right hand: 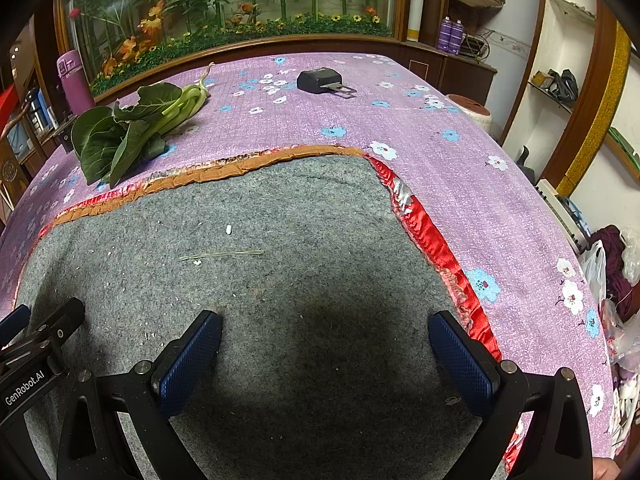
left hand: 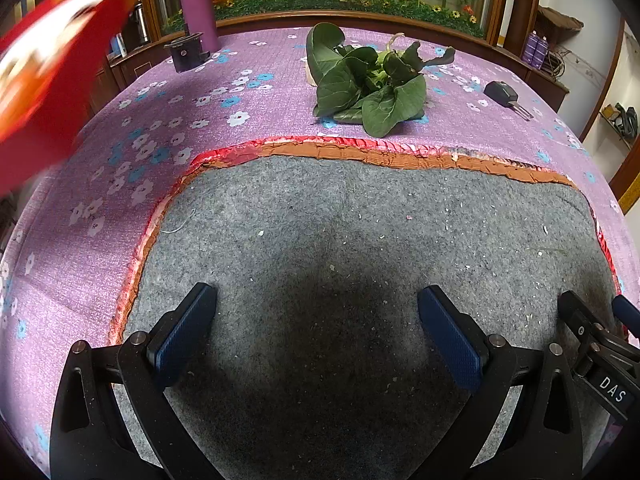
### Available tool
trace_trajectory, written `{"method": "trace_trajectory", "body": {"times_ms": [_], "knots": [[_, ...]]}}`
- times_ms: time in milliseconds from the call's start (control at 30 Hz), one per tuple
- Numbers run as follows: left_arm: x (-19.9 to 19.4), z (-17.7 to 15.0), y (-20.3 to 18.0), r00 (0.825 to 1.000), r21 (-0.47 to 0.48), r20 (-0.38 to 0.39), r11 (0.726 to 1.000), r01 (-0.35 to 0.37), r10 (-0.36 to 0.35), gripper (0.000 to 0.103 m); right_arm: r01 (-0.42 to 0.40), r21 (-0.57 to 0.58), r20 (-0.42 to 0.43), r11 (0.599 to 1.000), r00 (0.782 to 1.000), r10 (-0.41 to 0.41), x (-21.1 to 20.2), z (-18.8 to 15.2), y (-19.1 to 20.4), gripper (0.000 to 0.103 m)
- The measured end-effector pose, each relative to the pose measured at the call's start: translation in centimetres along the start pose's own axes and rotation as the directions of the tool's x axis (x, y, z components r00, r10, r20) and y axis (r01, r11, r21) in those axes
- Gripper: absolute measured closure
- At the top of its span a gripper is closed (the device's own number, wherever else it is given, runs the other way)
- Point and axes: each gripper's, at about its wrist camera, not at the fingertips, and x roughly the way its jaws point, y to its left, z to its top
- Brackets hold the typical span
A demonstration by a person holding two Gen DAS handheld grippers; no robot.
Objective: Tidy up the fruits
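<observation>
Fingers of my left gripper (left hand: 317, 316) and right gripper (right hand: 325, 340) gape wide, empty, over the grey mat (right hand: 240, 280); leafy greens (left hand: 368, 84) lie far on the bench (left hand: 200, 128).

From where I sit, both feeds are evenly lit, indoor and soft. A broad dark shadow lies on the grey felt mat (left hand: 360, 240), between each tool's fingers. The fisheye bends the surface (right hand: 500, 200) downward at the edges. Left of the mat, a red object (left hand: 48, 80) is smeared by motion blur. Elsewhere focus holds sharp.
</observation>
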Motion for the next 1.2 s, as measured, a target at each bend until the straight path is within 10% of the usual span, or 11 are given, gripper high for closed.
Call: {"method": "trace_trajectory", "body": {"times_ms": [1200], "knots": [[-0.3, 0.36, -0.01, 1.0, 0.001, -0.001, 1.0, -0.001, 0.001, 0.0, 0.0, 0.0, -0.001, 1.0, 1.0, 0.0, -0.01, 0.07, -0.04, 0.0]]}}
